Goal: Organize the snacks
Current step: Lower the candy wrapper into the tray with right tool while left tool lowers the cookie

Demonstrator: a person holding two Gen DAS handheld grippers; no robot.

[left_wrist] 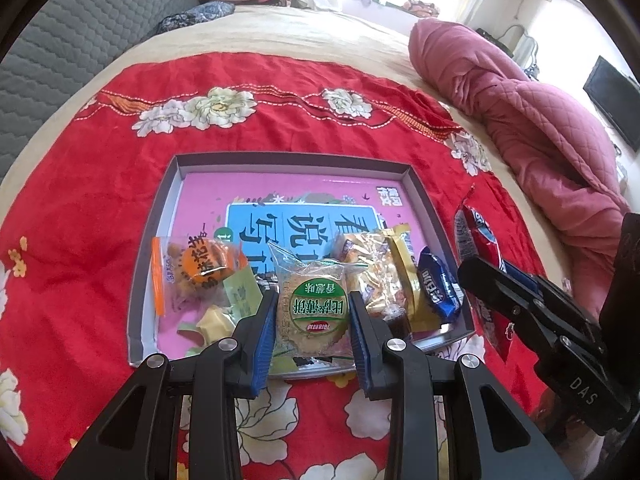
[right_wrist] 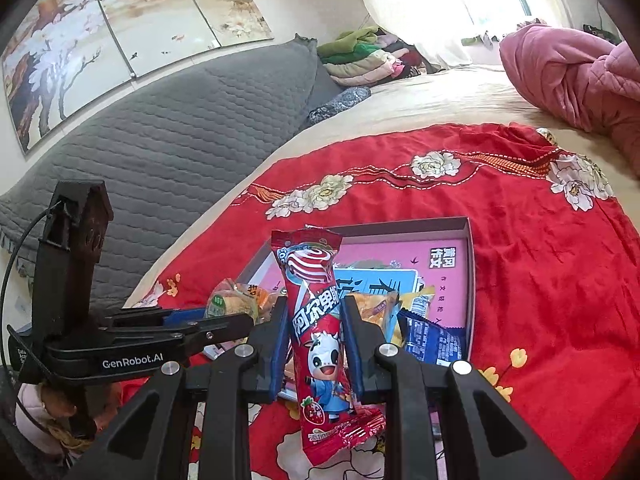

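Note:
A shallow grey box (left_wrist: 424,192) with a pink book on its floor lies on a red flowered cloth. Several snacks lie along its near side: an orange-labelled bag (left_wrist: 196,268), a yellow packet (left_wrist: 404,264) and a blue packet (left_wrist: 438,286). My left gripper (left_wrist: 314,316) is shut on a round biscuit in clear wrap with a green label (left_wrist: 316,308), over the box's near edge. My right gripper (right_wrist: 314,340) is shut on a long red candy packet with a cartoon cow (right_wrist: 316,320), held upright above the box (right_wrist: 470,264); it shows in the left wrist view (left_wrist: 472,240) too.
The red cloth (left_wrist: 80,208) covers a beige bed. A pink quilt (left_wrist: 532,120) is bunched at the right. A grey quilted headboard (right_wrist: 168,144) stands at the left, with folded clothes (right_wrist: 360,56) behind. The left gripper's body (right_wrist: 120,344) shows beside my right one.

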